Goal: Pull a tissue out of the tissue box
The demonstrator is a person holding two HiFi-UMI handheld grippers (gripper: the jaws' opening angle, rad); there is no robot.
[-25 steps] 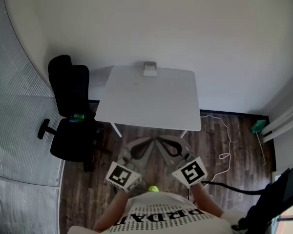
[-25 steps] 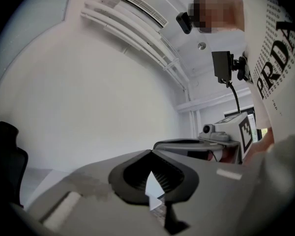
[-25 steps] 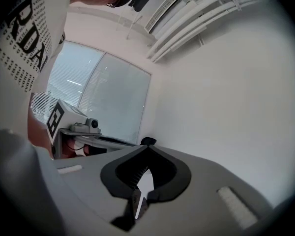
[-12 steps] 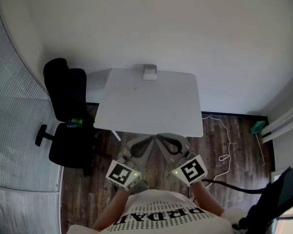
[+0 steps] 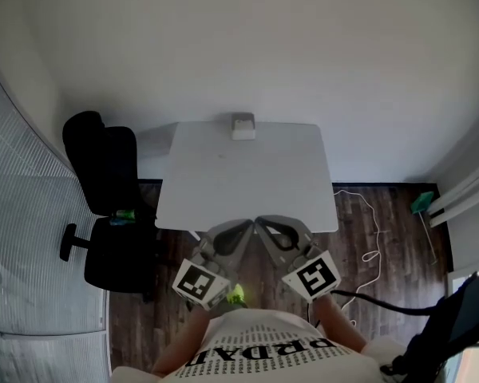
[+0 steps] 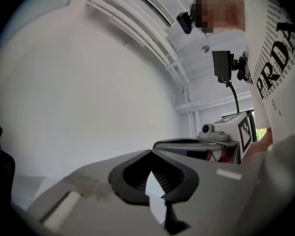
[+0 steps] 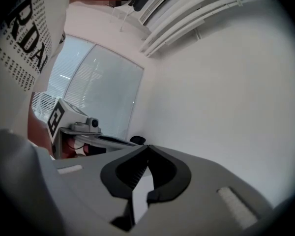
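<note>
A small white tissue box [image 5: 243, 125] stands at the far edge of the white table [image 5: 247, 178], close to the wall. Both grippers are held low by the person's body, at the table's near edge, far from the box. My left gripper [image 5: 246, 225] points forward with its jaw tips meeting and nothing between them. My right gripper [image 5: 260, 222] sits beside it, also shut and empty. The left gripper view shows my left gripper [image 6: 150, 151] tilted up toward wall and ceiling; the right gripper view shows my right gripper [image 7: 147, 146] the same way. The box is hidden in both.
A black office chair [image 5: 104, 182] stands left of the table. A white cable [image 5: 369, 218] lies on the wood floor at right, near a green item [image 5: 421, 204]. A dark device [image 5: 463, 317] sits at the lower right corner.
The table has come closer in the head view, so the gripper tips now reach its near edge. Both grippers stay shut and side by side.
</note>
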